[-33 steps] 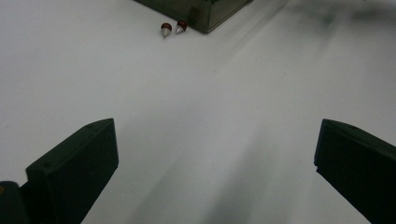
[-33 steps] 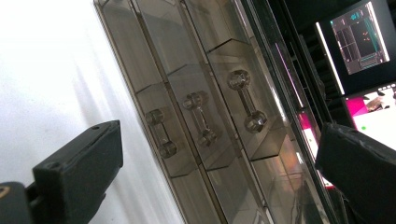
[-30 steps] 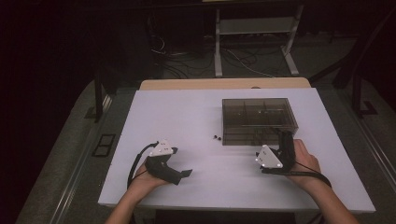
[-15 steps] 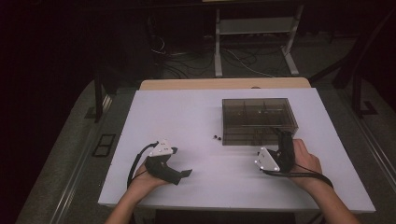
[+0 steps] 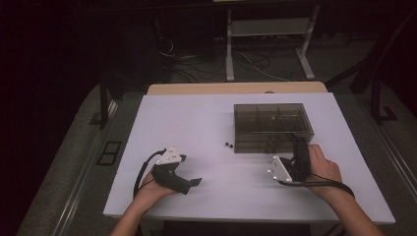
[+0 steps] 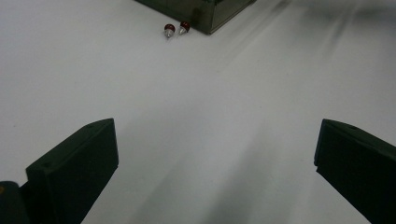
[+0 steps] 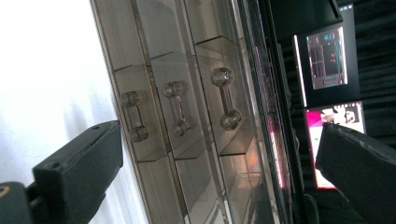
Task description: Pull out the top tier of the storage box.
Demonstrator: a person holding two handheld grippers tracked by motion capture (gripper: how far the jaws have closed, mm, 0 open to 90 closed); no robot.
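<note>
While both hands are resting near the front edge, the white table [image 5: 196, 123] is lying mostly bare btwn them, w/ wide smooth room at left and centre. Smoky see-through drawer box [image 5: 273, 127] is sitting right of centre, toward the far side, its front facing the person; in the right gripper view three clear dumbbell-shaped handles [image 7: 178, 108] are showing on its drawer fronts. Two small red-capped bits [image 6: 176, 29] are lying just beside the box's front-left corner. Left gripper [image 5: 196, 182] is hovering w/ jaws spread wide, nothing btwn them. Right gripper [image 5: 297, 142] is pointing at the box front, jaws also wide apart.
</note>
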